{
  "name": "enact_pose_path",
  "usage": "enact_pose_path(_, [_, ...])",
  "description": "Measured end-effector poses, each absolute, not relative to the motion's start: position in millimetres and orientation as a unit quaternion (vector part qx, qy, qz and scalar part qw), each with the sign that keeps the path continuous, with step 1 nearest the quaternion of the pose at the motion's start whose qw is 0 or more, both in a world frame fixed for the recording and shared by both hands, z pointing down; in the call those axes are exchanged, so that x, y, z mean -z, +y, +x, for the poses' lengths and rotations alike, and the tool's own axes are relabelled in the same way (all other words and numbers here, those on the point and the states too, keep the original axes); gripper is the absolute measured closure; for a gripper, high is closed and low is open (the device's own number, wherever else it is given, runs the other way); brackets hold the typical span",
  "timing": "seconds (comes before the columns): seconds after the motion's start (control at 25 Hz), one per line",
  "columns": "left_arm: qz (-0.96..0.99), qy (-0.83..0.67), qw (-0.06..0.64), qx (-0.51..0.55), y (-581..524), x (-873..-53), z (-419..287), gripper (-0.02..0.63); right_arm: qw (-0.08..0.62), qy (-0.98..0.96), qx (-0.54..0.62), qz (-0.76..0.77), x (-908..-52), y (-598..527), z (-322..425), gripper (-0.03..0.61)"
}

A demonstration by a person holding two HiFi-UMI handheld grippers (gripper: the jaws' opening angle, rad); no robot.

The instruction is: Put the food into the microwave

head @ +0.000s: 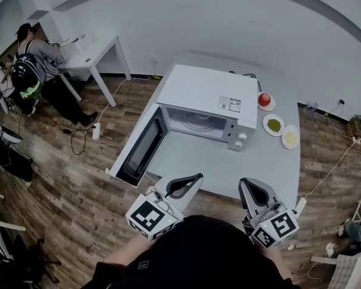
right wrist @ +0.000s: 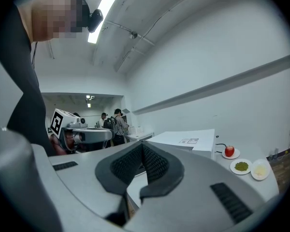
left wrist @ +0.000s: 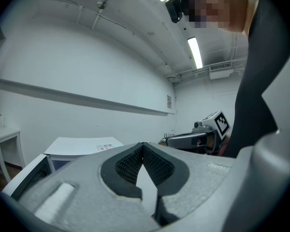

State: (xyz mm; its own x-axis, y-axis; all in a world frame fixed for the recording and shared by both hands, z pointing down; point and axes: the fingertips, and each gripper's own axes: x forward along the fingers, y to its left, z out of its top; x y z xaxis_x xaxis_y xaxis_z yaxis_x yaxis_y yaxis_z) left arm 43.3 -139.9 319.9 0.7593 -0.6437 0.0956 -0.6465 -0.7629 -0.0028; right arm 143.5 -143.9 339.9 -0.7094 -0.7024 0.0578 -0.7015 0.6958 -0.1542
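A white microwave (head: 207, 104) stands on the grey table (head: 228, 167) with its door (head: 141, 146) swung wide open to the left; the cavity looks empty. Right of it lie three small plates: a red apple (head: 264, 99), green food (head: 274, 125) and yellowish food (head: 290, 137). The apple (right wrist: 229, 151) and the green food (right wrist: 240, 166) also show in the right gripper view. My left gripper (head: 198, 176) and right gripper (head: 243, 182) are held near the table's front edge, both shut with nothing between their tips, well short of the plates.
People stand by a white desk (head: 93, 56) at the far left. Cables run over the wooden floor (head: 66, 191). A power strip (head: 300, 206) hangs off the table's right front corner.
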Motion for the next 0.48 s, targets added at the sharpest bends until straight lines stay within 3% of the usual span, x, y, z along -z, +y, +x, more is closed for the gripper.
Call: enact_pose_path(0.48, [0.939, -0.341, 0.028, -0.036, -140.2, -328.3, 33.7, 0.606, -0.007, 0.920, 0.088, -0.381, -345.1, -140.3, 133.7, 0.566])
